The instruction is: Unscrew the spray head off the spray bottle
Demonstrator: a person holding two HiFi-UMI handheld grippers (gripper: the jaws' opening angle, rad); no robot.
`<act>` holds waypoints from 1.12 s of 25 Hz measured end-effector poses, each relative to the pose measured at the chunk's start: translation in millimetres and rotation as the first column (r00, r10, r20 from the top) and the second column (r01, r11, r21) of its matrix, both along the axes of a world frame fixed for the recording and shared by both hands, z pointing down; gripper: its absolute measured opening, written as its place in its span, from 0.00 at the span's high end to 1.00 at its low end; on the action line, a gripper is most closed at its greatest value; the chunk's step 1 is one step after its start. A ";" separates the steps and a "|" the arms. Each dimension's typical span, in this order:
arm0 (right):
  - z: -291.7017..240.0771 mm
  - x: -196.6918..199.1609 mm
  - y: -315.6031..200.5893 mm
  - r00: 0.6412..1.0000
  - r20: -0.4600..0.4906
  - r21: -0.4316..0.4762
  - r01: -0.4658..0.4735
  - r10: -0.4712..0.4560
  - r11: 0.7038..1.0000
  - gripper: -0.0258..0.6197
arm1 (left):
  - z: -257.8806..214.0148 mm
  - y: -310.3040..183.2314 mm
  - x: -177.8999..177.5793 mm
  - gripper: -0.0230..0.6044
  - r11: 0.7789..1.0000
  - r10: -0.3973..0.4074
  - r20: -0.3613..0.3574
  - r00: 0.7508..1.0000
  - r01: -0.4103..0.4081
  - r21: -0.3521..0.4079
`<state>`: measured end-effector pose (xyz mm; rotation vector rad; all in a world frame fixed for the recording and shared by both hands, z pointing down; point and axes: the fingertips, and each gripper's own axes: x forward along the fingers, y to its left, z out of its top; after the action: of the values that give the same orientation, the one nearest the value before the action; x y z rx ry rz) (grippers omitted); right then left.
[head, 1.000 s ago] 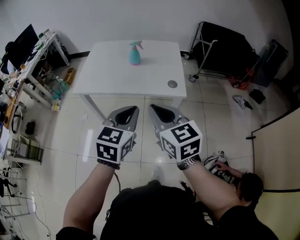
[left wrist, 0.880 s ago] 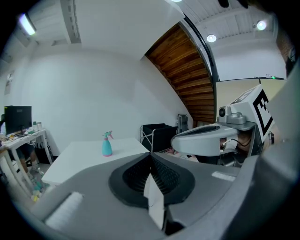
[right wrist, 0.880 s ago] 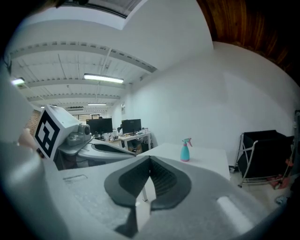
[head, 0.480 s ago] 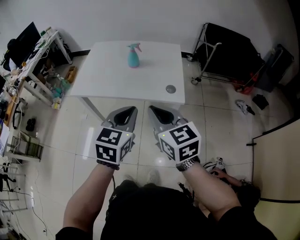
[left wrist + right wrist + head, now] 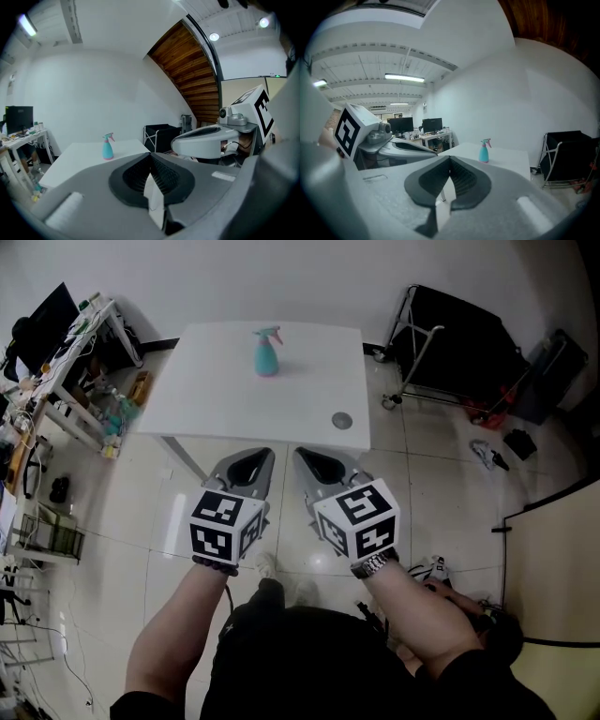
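The white table [image 5: 216, 390] is standing ahead of the person, with the spray bottle [image 5: 267, 354] sitting upright on its far half, spray head [image 5: 269, 333] on top, well apart from both grippers and marginally nearer the left gripper [image 5: 253, 463] than the right gripper [image 5: 314, 463]. The head view is giving that gap, while the gripper views are showing both pairs of jaws clenched together, empty.

- I can read no words, numbers or brands anywhere.
- The cubes [image 5: 225, 527] on my left gripper [image 5: 247, 465] and right gripper [image 5: 322, 465] show only black-and-white square patterns.
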<state>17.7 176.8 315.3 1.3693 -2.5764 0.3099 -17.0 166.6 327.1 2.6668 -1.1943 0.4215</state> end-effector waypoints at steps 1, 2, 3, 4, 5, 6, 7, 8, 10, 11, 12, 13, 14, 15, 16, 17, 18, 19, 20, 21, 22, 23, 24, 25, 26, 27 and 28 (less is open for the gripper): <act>0.0 0.2 -2.6 1.000 -0.002 0.001 -0.001 0.001 1.000 0.97 | -0.1 -3.1 0.1 0.94 1.000 0.001 0.000 1.000 -0.001 0.004; 0.0 0.2 -5.6 1.000 -0.004 0.001 -0.003 0.003 1.000 0.97 | -0.2 -6.2 0.1 0.94 1.000 0.003 -0.001 1.000 -0.003 0.006; -0.1 -0.5 -9.1 1.000 -0.006 0.002 -0.005 0.005 1.000 0.97 | -0.4 -9.1 0.1 0.94 1.000 0.006 -0.004 1.000 -0.006 0.005; 0.0 -2.1 -12.9 1.000 -0.009 0.002 -0.005 0.005 1.000 0.97 | -0.3 -12.1 -0.6 0.94 1.000 0.009 -0.008 1.000 -0.009 0.002; 0.2 -4.4 -16.7 1.000 -0.012 0.001 -0.005 0.005 1.000 0.97 | 0.1 -15.5 -2.2 0.94 1.000 0.010 -0.011 1.000 -0.010 -0.001; 0.6 -7.0 -20.3 1.000 -0.015 0.000 -0.004 0.004 1.000 0.97 | 0.8 -19.1 -4.4 0.94 1.000 0.011 -0.015 1.000 -0.011 -0.003; 0.9 -9.5 -23.6 1.000 -0.019 -0.001 -0.004 0.004 1.000 0.97 | 1.2 -22.7 -6.8 0.94 1.000 0.011 -0.018 1.000 -0.011 -0.004; 1.0 -11.6 -26.9 1.000 -0.022 -0.002 -0.004 0.004 1.000 0.97 | 1.3 -26.6 -9.1 0.94 1.000 0.010 -0.022 1.000 -0.010 -0.003; 0.4 -15.1 -35.7 1.000 -0.029 -0.001 -0.007 0.007 1.000 0.97 | 1.0 -36.8 -14.1 0.94 1.000 0.009 -0.024 1.000 -0.009 0.005; 0.3 -17.2 -41.1 0.999 -0.032 -0.001 -0.009 0.009 1.000 0.97 | 1.4 -42.8 -16.8 0.94 1.000 0.009 -0.023 1.000 -0.009 0.009; 0.8 -19.8 -46.4 0.999 -0.035 -0.002 -0.010 0.010 1.000 0.97 | 2.3 -48.1 -19.0 0.94 1.000 0.011 -0.025 1.000 -0.011 0.008; 2.2 -22.6 -51.2 0.999 -0.038 -0.004 -0.011 0.011 1.000 0.97 | 3.6 -52.3 -20.6 0.94 1.000 0.015 -0.031 0.999 -0.015 0.001; 3.8 -25.3 -55.7 0.999 -0.041 -0.008 -0.013 0.012 1.000 0.97 | 5.1 -56.2 -21.9 0.94 1.000 0.019 -0.036 0.999 -0.020 -0.007; 5.1 -27.7 -60.2 0.999 -0.043 -0.011 -0.015 0.014 1.000 0.97 | 6.4 -60.6 -23.6 0.94 1.000 0.024 -0.038 0.999 -0.024 -0.012; 5.6 -29.8 -65.1 0.999 -0.046 -0.014 -0.017 0.017 1.000 0.97 | 7.1 -65.4 -25.4 0.94 0.999 0.028 -0.039 0.999 -0.029 -0.014; 5.4 -31.9 -70.4 0.999 -0.049 -0.014 -0.020 0.020 1.000 0.97 | 7.1 -70.8 -27.4 0.94 0.999 0.033 -0.039 0.999 -0.034 -0.015; 4.8 -34.2 -76.0 0.998 -0.052 -0.015 -0.023 0.022 1.000 0.97 | 6.8 -76.2 -29.5 0.94 0.999 0.037 -0.039 0.999 -0.038 -0.016; 4.3 -36.6 -81.4 0.998 -0.055 -0.015 -0.025 0.024 1.000 0.97 | 6.5 -81.4 -31.7 0.94 0.999 0.041 -0.038 0.998 -0.042 -0.016; 4.1 -39.2 -86.5 0.998 -0.057 -0.016 -0.027 0.026 0.999 0.97 | 6.4 -86.4 -33.9 0.94 0.999 0.045 -0.038 0.998 -0.046 -0.017; 4.0 -42.0 -91.7 0.998 -0.058 -0.017 -0.030 0.029 0.999 0.97 | 6.5 -91.5 -36.2 0.94 0.999 0.050 -0.037 0.998 -0.050 -0.017; 4.0 -45.0 -96.8 0.998 -0.059 -0.017 -0.032 0.031 0.999 0.97 | 6.4 -96.7 -38.7 0.94 0.998 0.055 -0.036 0.998 -0.055 -0.017; 4.0 -48.4 -101.8 0.998 -0.060 -0.018 -0.035 0.034 0.999 0.97 | 6.1 -101.9 -41.5 0.94 0.998 0.059 -0.036 0.998 -0.060 -0.017; 4.1 -51.9 -106.5 0.997 -0.061 -0.019 -0.038 0.037 0.999 0.97 | 5.7 -106.7 -44.7 0.94 0.998 0.064 -0.036 0.997 -0.065 -0.016; 4.1 -55.5 -110.6 0.997 -0.062 -0.019 -0.042 0.040 0.999 0.97 | 5.4 -111.0 -47.9 0.94 0.997 0.069 -0.036 0.997 -0.070 -0.015; 4.0 -58.9 -114.3 0.997 -0.063 -0.019 -0.045 0.044 0.999 0.97 | 5.3 -114.6 -50.9 0.94 0.997 0.074 -0.036 0.997 -0.075 -0.015; 3.7 -62.0 -117.6 0.997 -0.064 -0.018 -0.048 0.047 0.999 0.97 | 5.3 -117.5 -53.7 0.94 0.997 0.079 -0.035 0.996 -0.079 -0.015; 3.2 -65.0 -120.4 0.997 -0.066 -0.017 -0.050 0.049 0.999 0.97 | 5.6 -120.0 -56.0 0.94 0.996 0.084 -0.032 0.996 -0.084 -0.014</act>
<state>-47.3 56.3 318.5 1.4149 -2.4842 0.2912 -73.0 46.6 332.7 2.7075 -1.0686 0.3981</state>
